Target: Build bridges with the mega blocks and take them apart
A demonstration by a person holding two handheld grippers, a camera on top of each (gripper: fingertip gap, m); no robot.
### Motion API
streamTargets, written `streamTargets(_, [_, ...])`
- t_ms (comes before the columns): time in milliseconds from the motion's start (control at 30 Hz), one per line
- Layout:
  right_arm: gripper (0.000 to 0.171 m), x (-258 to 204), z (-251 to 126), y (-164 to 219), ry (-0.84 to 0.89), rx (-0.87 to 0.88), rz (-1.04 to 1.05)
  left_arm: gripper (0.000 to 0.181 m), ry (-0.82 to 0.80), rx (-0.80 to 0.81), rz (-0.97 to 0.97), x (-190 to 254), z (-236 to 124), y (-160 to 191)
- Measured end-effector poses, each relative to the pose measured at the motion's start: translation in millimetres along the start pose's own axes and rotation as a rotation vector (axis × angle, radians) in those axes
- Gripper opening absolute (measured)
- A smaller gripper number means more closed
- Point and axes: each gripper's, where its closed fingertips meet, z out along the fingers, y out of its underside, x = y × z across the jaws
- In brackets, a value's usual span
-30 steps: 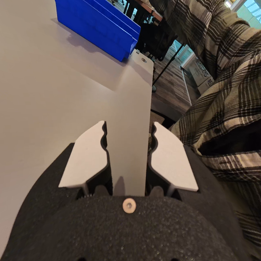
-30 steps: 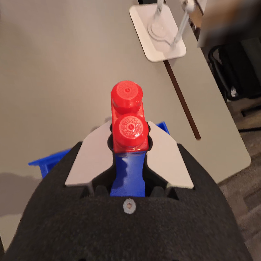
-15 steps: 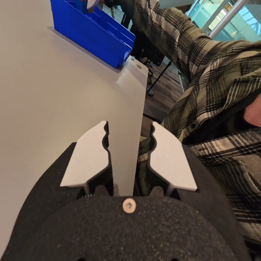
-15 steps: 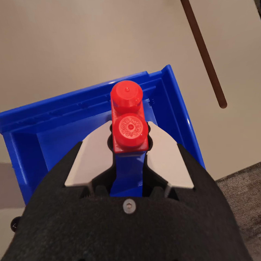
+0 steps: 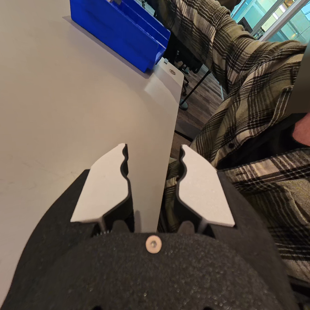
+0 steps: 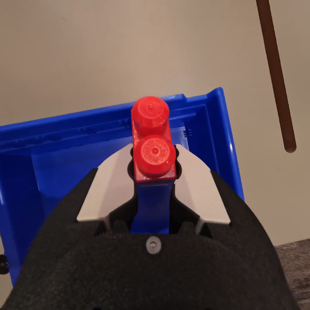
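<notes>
Right gripper (image 6: 154,157) pinches a glossy red two-stud mega block (image 6: 153,142) above the open blue plastic bin (image 6: 50,151) — left gripper (image 5: 152,151), flat white fingers spread and empty, hangs over the smooth grey table's (image 5: 50,100) near edge.

An office-like workspace: a pale desk (image 5: 67,100) carries a blue storage bin (image 5: 120,33), with glass partitions (image 5: 276,20) and wood-look flooring (image 5: 201,94) beyond the bin.

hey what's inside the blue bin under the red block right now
In the right wrist view, the visible floor of the blue bin looks bare. The red block, gripped by the right gripper, hangs over it. The gripper covers the bin's near part.
</notes>
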Motion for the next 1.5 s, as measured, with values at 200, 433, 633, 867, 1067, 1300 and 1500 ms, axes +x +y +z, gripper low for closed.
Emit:
streamTargets(200, [0.043,5,12,13,-0.013,-0.023,0.005,0.059,0.003,-0.040,-0.002,-3,6,3])
streamTargets(433, [0.043,16,23,20,0.012,0.027,0.028,0.058,0.009,-0.089,-0.006,-5,15,7])
streamTargets(633, [0.042,28,30,21,0.053,0.034,0.005,0.058,0.023,-0.141,0.010,-1,24,11])
streamTargets(867, [0.053,30,33,30,0.090,0.000,-0.004,0.059,0.045,-0.134,0.017,3,28,10])
streamTargets(1067, [0.073,26,14,32,0.121,-0.050,0.003,0.059,0.056,-0.107,0.023,9,25,8])
streamTargets(1300, [0.073,23,-18,29,0.186,-0.108,-0.001,0.059,0.054,-0.097,0.029,16,19,17])
streamTargets(1500, [0.067,29,-18,48,0.206,-0.185,0.056,0.059,0.048,-0.104,0.013,17,17,26])
